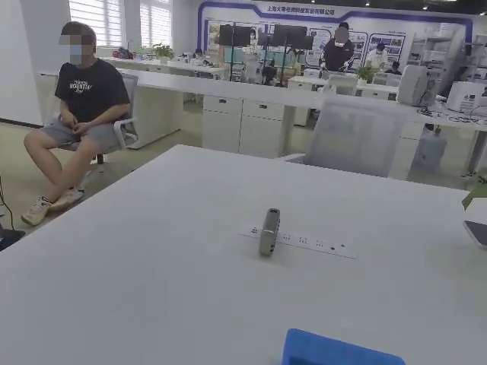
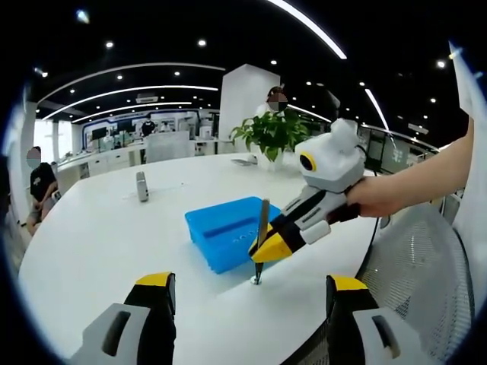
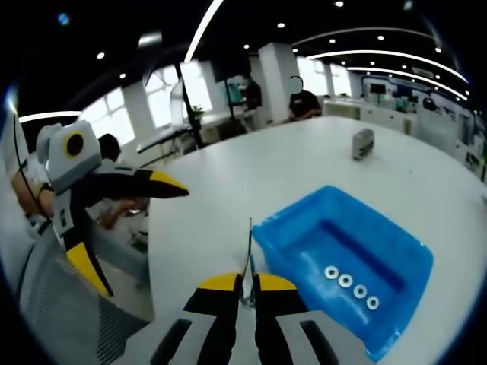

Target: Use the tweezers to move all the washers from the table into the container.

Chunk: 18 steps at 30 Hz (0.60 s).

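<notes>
My right gripper point(image 3: 249, 285) is clamped on the tweezers point(image 3: 249, 251), tip at a washer point(image 2: 256, 281) on the table point(image 3: 304, 160) just beside the blue container point(image 3: 304, 209) holding four washers point(image 3: 351, 285), left gripper point(image 3: 137, 232) spread wide, so I should pinch squarely and lift clear over the rim.

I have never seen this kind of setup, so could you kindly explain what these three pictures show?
A person holds a two-jawed tool in each hand and wears a head camera. The head view looks over the white table, with a blue container at the bottom. The other two come from cameras riding on the tools. The left tool is open and holds nothing. The right tool is clamped on tweezers, whose tips reach down to a small ring, probably a washer, on the table beside the container. Four washers lie inside it.
</notes>
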{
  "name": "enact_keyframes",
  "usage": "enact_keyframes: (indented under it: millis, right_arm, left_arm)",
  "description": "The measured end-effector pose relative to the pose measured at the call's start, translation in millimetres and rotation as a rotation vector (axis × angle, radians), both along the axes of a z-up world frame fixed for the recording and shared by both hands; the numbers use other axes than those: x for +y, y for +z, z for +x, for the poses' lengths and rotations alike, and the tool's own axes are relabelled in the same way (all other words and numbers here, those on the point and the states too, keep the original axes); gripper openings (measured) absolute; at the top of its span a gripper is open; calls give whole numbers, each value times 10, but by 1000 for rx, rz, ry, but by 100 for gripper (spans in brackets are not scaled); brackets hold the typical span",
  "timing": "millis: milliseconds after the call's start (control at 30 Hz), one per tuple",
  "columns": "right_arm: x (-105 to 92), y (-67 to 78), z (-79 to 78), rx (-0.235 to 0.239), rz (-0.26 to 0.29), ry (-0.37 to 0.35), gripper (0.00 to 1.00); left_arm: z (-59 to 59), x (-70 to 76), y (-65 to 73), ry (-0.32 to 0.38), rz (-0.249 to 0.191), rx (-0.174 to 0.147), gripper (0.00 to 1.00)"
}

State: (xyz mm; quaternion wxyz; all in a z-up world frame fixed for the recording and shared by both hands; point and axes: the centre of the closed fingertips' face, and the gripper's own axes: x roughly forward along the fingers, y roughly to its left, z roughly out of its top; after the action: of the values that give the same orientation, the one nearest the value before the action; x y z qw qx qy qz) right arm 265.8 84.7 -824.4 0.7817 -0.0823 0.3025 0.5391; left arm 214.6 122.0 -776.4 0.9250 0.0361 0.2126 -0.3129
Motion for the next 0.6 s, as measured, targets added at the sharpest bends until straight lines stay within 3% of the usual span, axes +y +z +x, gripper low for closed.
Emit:
enact_keyframes:
  millis: [267, 433, 500, 600]
  right_arm:
    - [98, 9, -152, -41, -31, 79, 4]
    - [84, 3, -180, -28, -22, 72, 4]
    - [75, 6, -180, -12, -11, 62, 4]
    - [61, 13, -159, 56, 51, 7, 4]
  left_arm:
    - [0, 0, -13, -3, 5, 2, 82]
    - [-2, -6, -16, -6, 4, 4, 82]
    - [-6, -10, -23, -9, 7, 6, 82]
    - [-8, -13, -26, -11, 9, 6, 82]
